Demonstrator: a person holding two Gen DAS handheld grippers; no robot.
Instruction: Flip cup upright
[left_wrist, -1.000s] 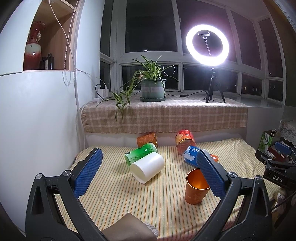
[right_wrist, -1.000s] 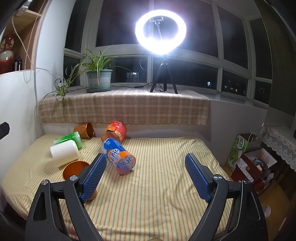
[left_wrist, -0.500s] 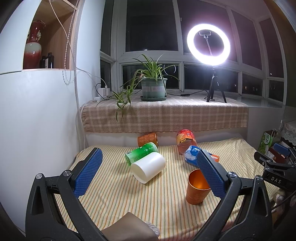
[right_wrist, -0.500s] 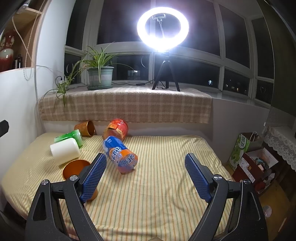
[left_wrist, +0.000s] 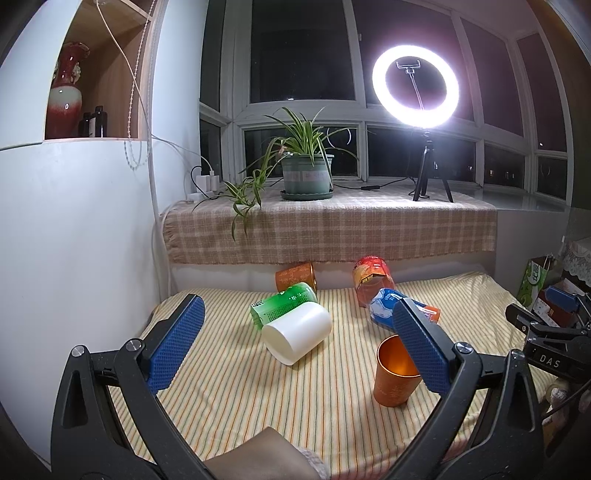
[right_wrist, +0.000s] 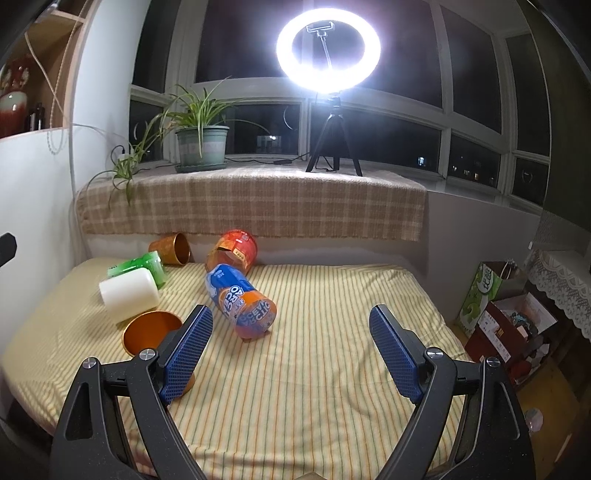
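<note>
So it's all laid out on a bed with a yellow striped sheet (right_wrist: 332, 369), and behind it a window ledge draped in a checked cloth (left_wrist: 332, 232) with a lit ring light on a tripod (right_wrist: 328, 48) and a potted spider plant (left_wrist: 306, 173).

Left gripper (left_wrist: 295, 343) is spread wide, fingers released, nothing between them, hovering over the near side of the bed. Right gripper (right_wrist: 291, 354) same deal, fingers apart and empty.

Cups, biggest down: a white cup (left_wrist: 297, 338) lying on its side, touching a green cup (left_wrist: 284, 308) also on its side just behind it. A blue-and-orange printed cup (right_wrist: 240, 302) lies tipped over mid-bed, with a red-orange one (right_wrist: 232, 251) tilted behind it by the wall. The copper cup (left_wrist: 395, 373) stands upright, mouth up, partly behind the left gripper's right finger. A second copper cup (right_wrist: 171, 249) lies on its side against the wall.
</note>
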